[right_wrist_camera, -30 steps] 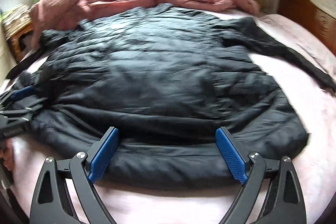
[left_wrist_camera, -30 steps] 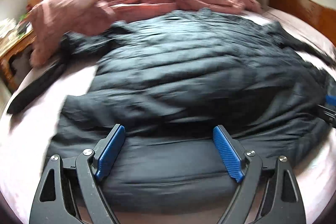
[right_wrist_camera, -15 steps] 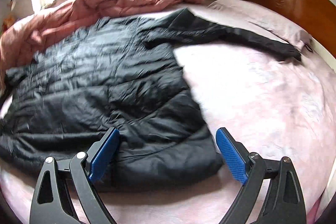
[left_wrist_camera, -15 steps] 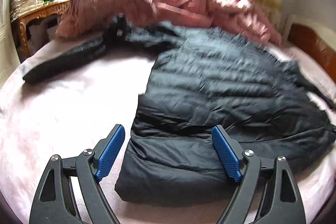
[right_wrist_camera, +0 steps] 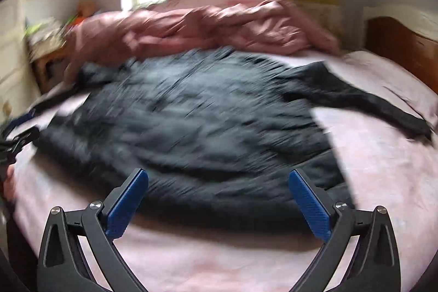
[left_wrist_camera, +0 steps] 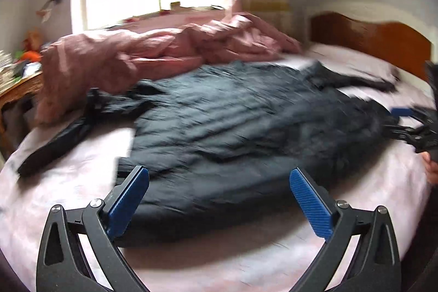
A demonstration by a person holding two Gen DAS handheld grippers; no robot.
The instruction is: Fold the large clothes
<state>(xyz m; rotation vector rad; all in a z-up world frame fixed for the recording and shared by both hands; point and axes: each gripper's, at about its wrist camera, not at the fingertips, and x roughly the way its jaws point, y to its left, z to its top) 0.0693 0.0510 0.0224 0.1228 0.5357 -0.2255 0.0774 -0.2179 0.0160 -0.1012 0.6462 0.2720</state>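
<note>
Jacket point(left_wrist_camera: 246, 133) lies spread across the bed point(left_wrist_camera: 68, 182), sleeves out toward both side edges. Left gripper point(left_wrist_camera: 219, 199) and right gripper point(right_wrist_camera: 219, 199) have just been opening and hang wide above its near hem, holding nothing.

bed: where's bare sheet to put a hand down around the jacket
Bare sheet lies on the headboard side, between the jacket body and its stretched sleeve. Another patch sits by the other sleeve, and a strip along the near hem. The far side is crowded by the pink quilt.

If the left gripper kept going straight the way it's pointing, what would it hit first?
Most likely the black puffer jacket lying on the bed; the open left gripper points at its near hem, though blur makes depth uncertain.
</note>
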